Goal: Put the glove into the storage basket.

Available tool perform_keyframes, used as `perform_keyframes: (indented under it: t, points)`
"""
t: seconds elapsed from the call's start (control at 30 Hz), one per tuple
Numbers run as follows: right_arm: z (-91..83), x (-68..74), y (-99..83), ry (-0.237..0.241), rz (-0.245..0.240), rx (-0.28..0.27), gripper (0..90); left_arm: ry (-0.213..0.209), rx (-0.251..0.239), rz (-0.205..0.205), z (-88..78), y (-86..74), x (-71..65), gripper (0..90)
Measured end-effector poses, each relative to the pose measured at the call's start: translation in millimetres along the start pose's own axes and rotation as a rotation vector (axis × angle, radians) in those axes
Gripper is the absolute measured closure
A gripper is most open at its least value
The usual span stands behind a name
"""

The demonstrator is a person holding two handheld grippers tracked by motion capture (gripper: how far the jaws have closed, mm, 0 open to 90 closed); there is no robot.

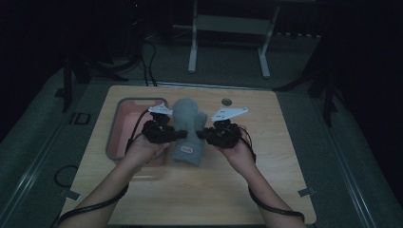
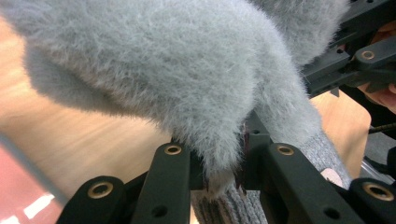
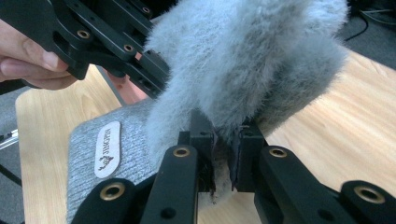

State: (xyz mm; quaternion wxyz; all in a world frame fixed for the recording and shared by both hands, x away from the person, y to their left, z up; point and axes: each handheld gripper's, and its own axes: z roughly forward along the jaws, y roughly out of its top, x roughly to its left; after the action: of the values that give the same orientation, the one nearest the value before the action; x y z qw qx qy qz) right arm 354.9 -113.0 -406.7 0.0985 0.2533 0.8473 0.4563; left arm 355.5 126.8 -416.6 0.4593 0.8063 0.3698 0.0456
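A fluffy grey mitten [image 1: 188,129] with a knitted cuff and a pale label lies lengthwise at the middle of the wooden table [image 1: 266,161]. My left gripper [image 1: 179,134] is shut on its left edge, where fur [image 2: 187,79] meets the ribbed cuff [image 2: 224,207]. My right gripper [image 1: 202,134] is shut on the opposite edge. In the right gripper view the fur [image 3: 243,60] bunches between the jaws, with the cuff label [image 3: 107,149] at the left and the left gripper [image 3: 156,77] beyond.
A pink tray [image 1: 124,124] with a grey rim sits at the table's left, just behind my left hand. A small round fitting [image 1: 226,101] marks the table's far side. A white stand [image 1: 228,42] rises on the floor beyond. Cables trail along both forearms.
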Motion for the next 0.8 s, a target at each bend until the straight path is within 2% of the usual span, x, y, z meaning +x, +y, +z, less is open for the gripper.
perform_keyframes:
  t: [0.07,0.13,0.17,0.23,0.33,0.4,0.43,0.47,0.5,0.53,0.57,0.6,0.7,0.73,0.77,0.8]
  points:
    - [4.9,2.1,8.9,0.000,-0.015,-0.002,82.1,0.005,-0.001,-0.001,-3.4,0.9,2.9,78.1]
    - [10.2,4.9,17.9,0.003,-0.023,-0.007,82.1,0.019,-0.004,-0.007,-14.7,2.9,13.0,78.1]
    - [10.2,4.9,17.9,0.003,-0.023,-0.007,82.1,0.019,-0.004,-0.007,-14.7,2.9,13.0,78.1]
    - [20.3,9.2,31.1,0.013,-0.037,-0.013,82.1,0.036,-0.010,-0.016,-27.5,4.1,24.0,78.1]
    - [27.9,11.8,39.9,0.024,-0.043,-0.021,82.1,0.055,-0.015,-0.020,-36.2,4.6,30.8,78.0]
    - [40.5,15.0,53.8,0.040,-0.047,-0.024,82.1,0.083,-0.021,-0.038,-48.9,5.1,41.6,78.1]
    - [40.5,15.0,53.8,0.040,-0.047,-0.024,82.1,0.083,-0.021,-0.038,-48.9,5.1,41.6,78.1]
    - [49.4,17.3,63.0,0.049,-0.049,-0.027,82.1,0.101,-0.024,-0.058,-57.1,4.8,48.6,78.1]
    - [49.4,17.3,63.0,0.049,-0.049,-0.027,82.1,0.101,-0.024,-0.058,-57.1,4.8,48.6,78.1]
    - [58.6,19.9,72.0,0.057,-0.057,-0.025,82.2,0.128,-0.027,-0.068,-64.8,3.7,54.3,78.1]
    - [58.6,19.9,72.0,0.057,-0.057,-0.025,82.2,0.128,-0.027,-0.068,-64.8,3.7,54.3,78.1]
    - [68.6,22.7,79.9,0.063,-0.066,-0.026,82.2,0.149,-0.028,-0.082,-72.1,1.1,61.1,78.1]
    - [85.6,27.3,89.2,0.075,-0.070,-0.011,82.2,0.186,-0.025,-0.111,-80.7,-6.0,71.8,78.1]
    - [85.6,27.3,89.2,0.075,-0.070,-0.011,82.2,0.186,-0.025,-0.111,-80.7,-6.0,71.8,78.1]
    - [98.5,30.2,92.9,0.084,-0.077,0.000,82.2,0.210,-0.017,-0.135,-84.5,-12.0,78.5,78.1]
    - [105.2,31.3,93.6,0.090,-0.075,0.004,82.1,0.218,-0.013,-0.141,-85.7,-15.6,82.3,78.1]
